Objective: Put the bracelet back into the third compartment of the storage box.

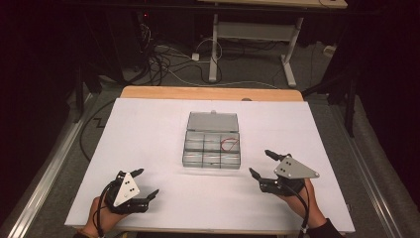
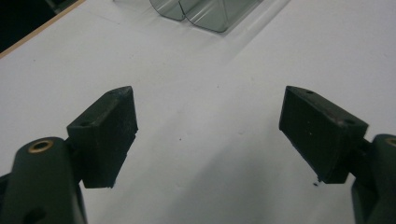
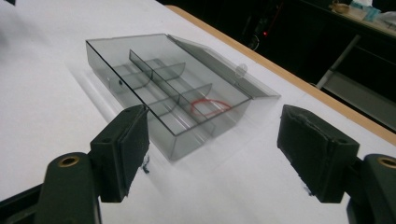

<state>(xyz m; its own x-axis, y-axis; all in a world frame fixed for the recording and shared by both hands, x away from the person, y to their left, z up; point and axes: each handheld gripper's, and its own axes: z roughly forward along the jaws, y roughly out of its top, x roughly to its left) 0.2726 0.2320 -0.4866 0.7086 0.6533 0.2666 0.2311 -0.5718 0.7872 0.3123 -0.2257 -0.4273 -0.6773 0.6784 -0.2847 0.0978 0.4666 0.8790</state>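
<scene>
one white table [image 1: 148,148] took up most of the high view, its wooden edge showing along the far side, dark floor and cables beyond it. near the table's middle sat a clear grey compartment box [image 1: 212,146], lid [image 1: 213,122] swung open and lying flat on the far side. two rows of compartments, three to a row. in the right compartment of the far row lay a red rubber band [image 1: 229,144], a thin loop on the bottom.

left gripper [image 1: 147,183] was at the near left of the table, held in the person's left hand [image 1: 101,218], grey three-cornered plate on top, cable trailing back. jaws spread wide, nothing between them. left gripper view: bare white table between the pads [image 2: 109,135], the box's corner [image 2: 205,14] well ahead at the top edge. well apart from the box.

right gripper [image 1: 261,163] was at the near right, in the person's right hand [image 1: 297,196], pointing left toward the box's near right corner and near it, not touching as far as could be told. jaws also wide, holding nothing. right gripper view: box [image 3: 154,84] seen from its short end, just beyond the left pad [image 3: 126,149], the red band [image 3: 208,107] in the nearer end.
</scene>
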